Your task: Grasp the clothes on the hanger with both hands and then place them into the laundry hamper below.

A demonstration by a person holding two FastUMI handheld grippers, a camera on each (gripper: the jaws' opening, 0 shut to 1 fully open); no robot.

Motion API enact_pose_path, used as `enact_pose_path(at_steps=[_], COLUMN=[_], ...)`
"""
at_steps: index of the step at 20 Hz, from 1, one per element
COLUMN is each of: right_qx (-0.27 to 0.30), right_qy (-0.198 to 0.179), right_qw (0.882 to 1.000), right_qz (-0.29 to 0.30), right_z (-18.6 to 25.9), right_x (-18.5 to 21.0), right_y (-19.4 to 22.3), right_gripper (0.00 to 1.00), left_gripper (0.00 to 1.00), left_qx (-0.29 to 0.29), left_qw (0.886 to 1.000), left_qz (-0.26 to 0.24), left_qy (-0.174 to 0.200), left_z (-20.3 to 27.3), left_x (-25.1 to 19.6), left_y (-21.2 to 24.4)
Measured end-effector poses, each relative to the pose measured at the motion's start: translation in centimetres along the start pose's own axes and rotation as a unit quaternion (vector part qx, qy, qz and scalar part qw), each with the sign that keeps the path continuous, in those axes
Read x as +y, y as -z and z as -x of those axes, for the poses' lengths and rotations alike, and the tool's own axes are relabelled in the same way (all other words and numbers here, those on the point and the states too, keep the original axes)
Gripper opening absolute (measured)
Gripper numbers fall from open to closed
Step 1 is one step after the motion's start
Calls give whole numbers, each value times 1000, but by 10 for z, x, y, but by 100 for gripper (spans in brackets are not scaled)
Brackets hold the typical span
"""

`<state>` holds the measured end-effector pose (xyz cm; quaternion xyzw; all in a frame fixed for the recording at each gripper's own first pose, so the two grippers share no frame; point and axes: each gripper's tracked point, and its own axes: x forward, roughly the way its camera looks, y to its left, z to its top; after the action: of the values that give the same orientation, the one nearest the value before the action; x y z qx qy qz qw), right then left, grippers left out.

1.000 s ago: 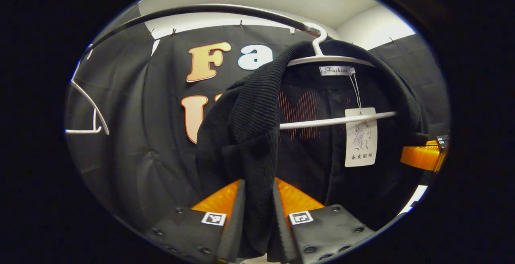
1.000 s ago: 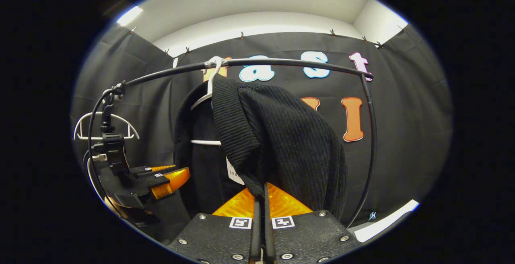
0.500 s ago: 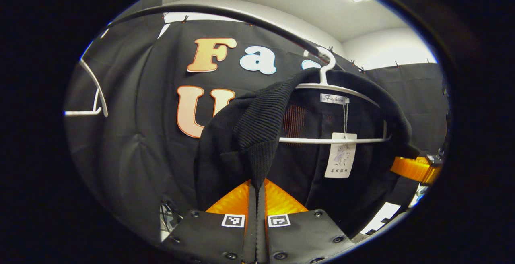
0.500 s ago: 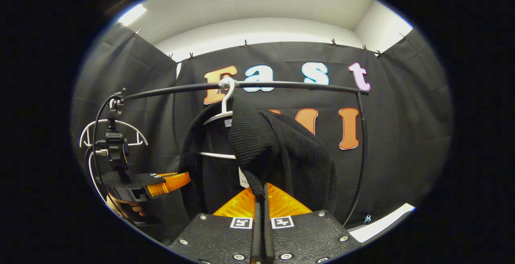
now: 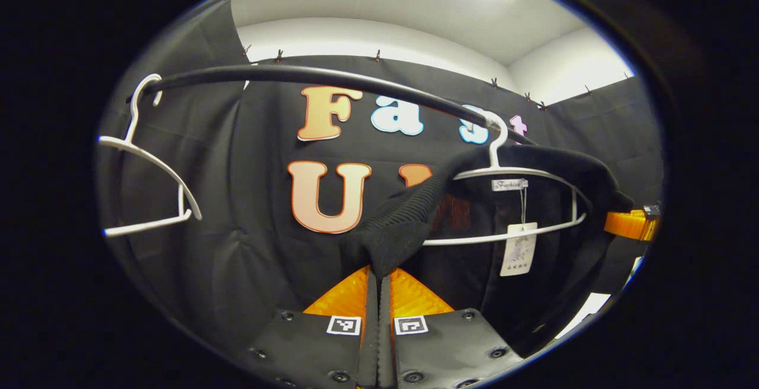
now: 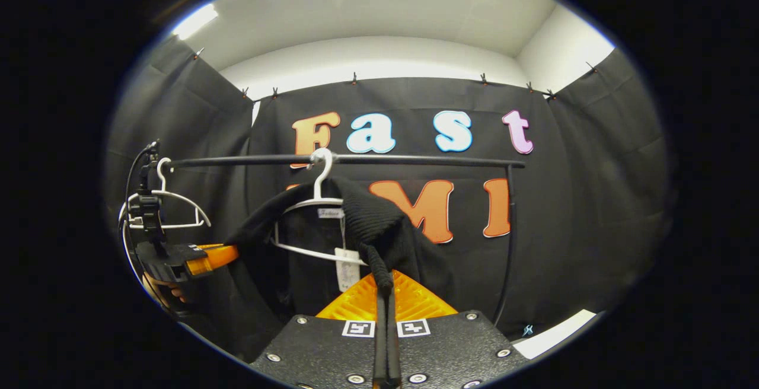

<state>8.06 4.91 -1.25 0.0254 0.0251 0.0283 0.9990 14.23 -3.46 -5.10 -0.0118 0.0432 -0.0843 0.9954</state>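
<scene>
l gripper (image 5: pixel 378 294) & r gripper (image 6: pixel 385 318) both clamped on black cardigan (image 6: pixel 379 229), pointing at white hanger (image 6: pixel 314 205).

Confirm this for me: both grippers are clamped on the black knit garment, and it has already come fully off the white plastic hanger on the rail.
Not quite. Both the left gripper and right gripper are clamped on the black knit garment, but it is still draped over the white plastic hanger on the black rail. The right gripper view shows this.
</scene>
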Motion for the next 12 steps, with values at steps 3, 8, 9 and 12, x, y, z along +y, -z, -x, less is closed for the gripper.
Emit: enact_pose_path(at_steps=[3, 8, 9, 12], right_qx=[-13, -23, -21, -24], right_qy=[22, 46, 48, 56], right_qw=[1000, 999, 999, 998], right_qz=[-3, -9, -7, 4], right_z=[-2, -13, -16, -26], right_x=[-29, -69, -73, -88], right_y=[-22, -41, -43, -51], right_gripper=[0, 0, 0, 6], left_gripper=[7, 7, 7, 7], left_qx=[-21, -51, -57, -70], left_qw=[999, 996, 995, 992], left_qz=[-15, -42, -49, -68], left_qy=[-29, -63, -68, -84], left_z=[-3, -14, -13, -15], left_x=[19, 32, 35, 43], left_y=[-27, -58, -64, -80])
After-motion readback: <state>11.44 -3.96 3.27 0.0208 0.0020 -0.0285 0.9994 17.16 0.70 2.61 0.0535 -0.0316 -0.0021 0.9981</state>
